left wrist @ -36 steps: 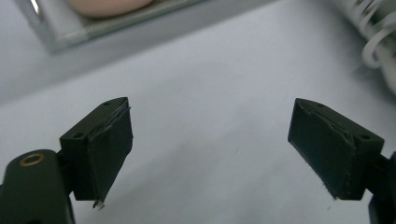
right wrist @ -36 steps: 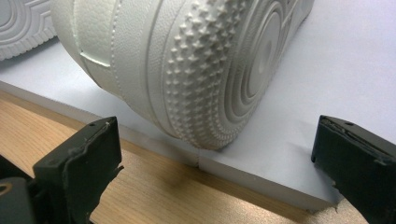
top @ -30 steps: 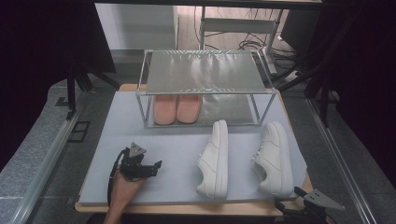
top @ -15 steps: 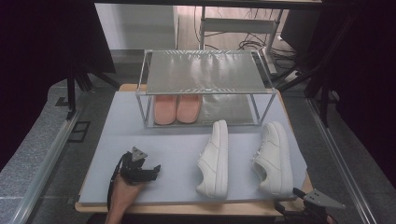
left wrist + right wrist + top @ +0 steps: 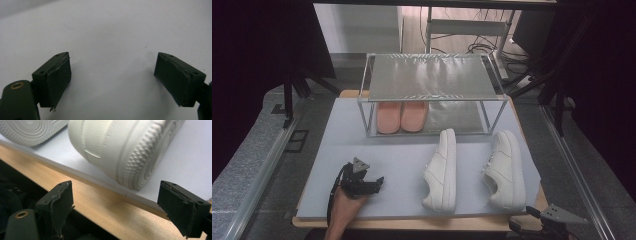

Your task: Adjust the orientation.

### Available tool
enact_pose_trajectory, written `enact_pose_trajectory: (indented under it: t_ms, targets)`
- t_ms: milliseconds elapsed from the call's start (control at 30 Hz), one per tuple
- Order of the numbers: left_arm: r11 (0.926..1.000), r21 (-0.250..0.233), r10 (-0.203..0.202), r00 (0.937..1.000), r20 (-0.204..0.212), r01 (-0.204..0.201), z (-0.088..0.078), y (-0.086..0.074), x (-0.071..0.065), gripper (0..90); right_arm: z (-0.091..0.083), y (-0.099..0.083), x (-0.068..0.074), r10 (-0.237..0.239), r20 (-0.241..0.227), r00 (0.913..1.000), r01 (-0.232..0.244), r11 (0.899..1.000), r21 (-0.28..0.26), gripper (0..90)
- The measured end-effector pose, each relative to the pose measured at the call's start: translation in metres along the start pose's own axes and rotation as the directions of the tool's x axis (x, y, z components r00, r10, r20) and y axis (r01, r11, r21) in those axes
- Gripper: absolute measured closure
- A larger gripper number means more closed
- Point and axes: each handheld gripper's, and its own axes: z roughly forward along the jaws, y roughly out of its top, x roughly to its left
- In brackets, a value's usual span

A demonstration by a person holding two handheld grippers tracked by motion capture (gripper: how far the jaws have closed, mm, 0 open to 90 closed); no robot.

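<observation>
Two white sneakers lie on their sides on the pale mat [image 5: 402, 165], one [image 5: 441, 170] in the middle and one [image 5: 506, 170] to the right. A pink pair [image 5: 401, 117] sits on the lower shelf of a metal rack [image 5: 432, 75]. My left gripper [image 5: 379, 181] rests on the mat at front left, its jaws open over bare mat [image 5: 112, 80]. My right gripper [image 5: 534, 214] hovers off the table's front right edge. Its jaws [image 5: 115, 207] are open and have just been closing a little, with nothing between them. The right sneaker's heel [image 5: 125, 150] lies just ahead.
The wooden table edge [image 5: 100, 202] runs under the right jaws, with the mat's border behind it. The sole of the other white sneaker [image 5: 30, 130] shows at upper left. The rack's right lower shelf [image 5: 457, 117] is bare. Black stands and cables surround the table.
The right gripper has shifted slightly at the front right edge. The left hand and the sneakers have stayed where they were.
</observation>
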Motion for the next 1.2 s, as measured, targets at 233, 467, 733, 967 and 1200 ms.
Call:
enact_pose_trajectory:
  t_ms: [233, 467, 733, 967, 1200]
  targets:
    - [1.0, -0.001, 0.001, 1.0, -0.001, -0.001, 0.0, 0.0, 0.0, 14.0, -0.018, 0.019, 0.011, -0.026, 0.023, 0.9994, 0.025, 0.999, 0.02, 30.2]
    - [1.0, -0.001, 0.002, 1.0, -0.002, -0.002, 0.0, 0.0, 0.0, 14.0, -0.035, 0.038, 0.008, -0.027, 0.022, 0.9994, 0.026, 0.999, 0.045, 50.4]
    - [1.0, -0.001, 0.003, 1.0, -0.003, -0.003, 0.0, 0.0, 0.0, 14.1, -0.033, 0.07, -0.013, 0.036, 0.039, 0.9986, -0.036, 0.999, 0.001, 70.3]
    - [1.0, -0.002, 0.002, 1.0, -0.003, -0.002, 0.0, 0.0, -0.001, 14.1, -0.017, 0.09, -0.023, 0.027, 0.062, 0.9977, -0.026, 0.999, -0.02, 89.2]
    - [1.0, -0.003, 0.003, 1.0, -0.004, -0.003, 0.0, 0.0, -0.001, 14.1, 0.002, 0.103, -0.03, 0.029, 0.068, 0.9972, -0.028, 0.999, -0.019, 89.9]
